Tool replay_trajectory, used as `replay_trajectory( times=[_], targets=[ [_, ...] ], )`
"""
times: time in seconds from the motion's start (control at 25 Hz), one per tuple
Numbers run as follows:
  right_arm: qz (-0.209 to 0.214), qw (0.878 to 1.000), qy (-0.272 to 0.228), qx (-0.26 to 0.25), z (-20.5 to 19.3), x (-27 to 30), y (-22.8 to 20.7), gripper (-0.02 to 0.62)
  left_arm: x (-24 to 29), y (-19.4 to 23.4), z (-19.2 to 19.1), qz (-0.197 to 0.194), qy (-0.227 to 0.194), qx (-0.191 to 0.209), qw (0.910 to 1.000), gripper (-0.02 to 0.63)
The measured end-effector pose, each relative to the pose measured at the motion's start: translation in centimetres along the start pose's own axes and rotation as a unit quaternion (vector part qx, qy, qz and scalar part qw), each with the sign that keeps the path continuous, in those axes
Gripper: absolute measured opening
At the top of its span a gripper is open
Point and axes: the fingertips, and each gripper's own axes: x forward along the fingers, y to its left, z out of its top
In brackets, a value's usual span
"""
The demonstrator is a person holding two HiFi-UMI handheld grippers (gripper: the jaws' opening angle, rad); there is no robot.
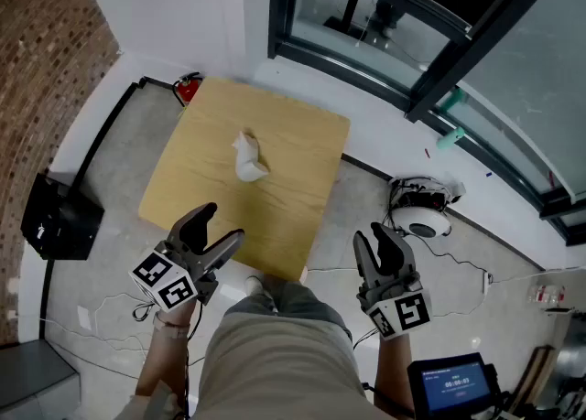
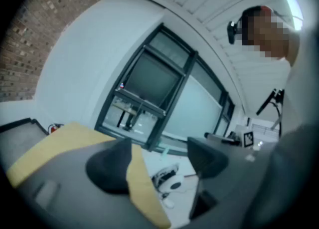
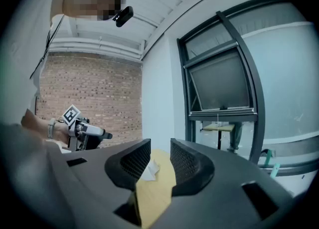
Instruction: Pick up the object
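- Left claw [image 1: 224, 223] is nearest, at the wooden surface's [image 1: 302, 162] near edge; jaws wide apart, empty;
- right claw [image 1: 371, 235] is beside it, over the floor off the surface's near corner; jaws a narrow gap apart, gripping nothing;
- crumpled white object [image 1: 247, 157] lies near the surface's middle, well apart from both claws.

One table [image 1: 302, 199], one white object [image 1: 248, 158], two hand-held grippers [image 1: 224, 223] [image 1: 371, 235]
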Motion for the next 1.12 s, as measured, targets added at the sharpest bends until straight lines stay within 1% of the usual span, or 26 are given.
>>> replay_trajectory(
  times=[0.12,0.2,0.28,0.36,0.44,0.56,0.64,0.72,0.76,0.88,1.0,1.12],
  targets=[
    [0.030,1.000,0.000,-0.004,0.2,2.8,-0.5,0.120,1.5,1.4,0.1,0.022,-0.002,-0.026,0.9994,0.337],
    [0.045,0.999,0.004,-0.002,0.1,4.6,-0.9,0.120,3.0,2.8,-0.3,0.037,0.004,-0.044,0.9983,0.337],
    [0.056,0.998,0.009,-0.003,-0.1,6.4,-1.2,0.120,4.7,4.7,-1.1,0.049,0.021,-0.071,0.9960,0.337],
    [0.061,0.998,0.018,-0.003,-0.5,8.2,-0.9,0.120,5.9,7.1,-2.2,0.059,0.049,-0.089,0.9931,0.337],
    [0.059,0.998,0.035,0.002,-1.1,10.1,-0.5,0.120,7.2,10.0,-2.9,0.063,0.076,-0.098,0.9903,0.337],
    [0.045,0.997,0.064,0.002,-2.6,12.9,-0.1,0.120,9.9,14.8,-3.6,0.056,0.099,-0.131,0.9849,0.337],
    [0.032,0.996,0.079,0.002,-3.5,14.6,0.2,0.120,12.0,18.0,-4.4,0.054,0.126,-0.141,0.9805,0.337],
    [0.017,0.996,0.090,0.006,-4.1,16.4,0.3,0.120,14.2,21.0,-5.8,0.060,0.169,-0.142,0.9734,0.338],
    [0.011,0.995,0.097,0.009,-4.4,17.3,0.2,0.120,15.2,22.4,-6.6,0.065,0.191,-0.148,0.9682,0.339],
    [-0.004,0.993,0.114,0.015,-4.9,19.5,0.1,0.120,17.8,25.5,-9.6,0.077,0.249,-0.177,0.9492,0.362],
    [-0.020,0.992,0.126,0.016,-5.3,20.9,-0.1,0.120,19.4,27.0,-12.6,0.078,0.296,-0.195,0.9317,0.377],
    [-0.032,0.990,0.137,0.023,-5.9,22.3,-0.3,0.120,21.1,27.7,-14.8,0.072,0.325,-0.220,0.9171,0.399]
  ],
)
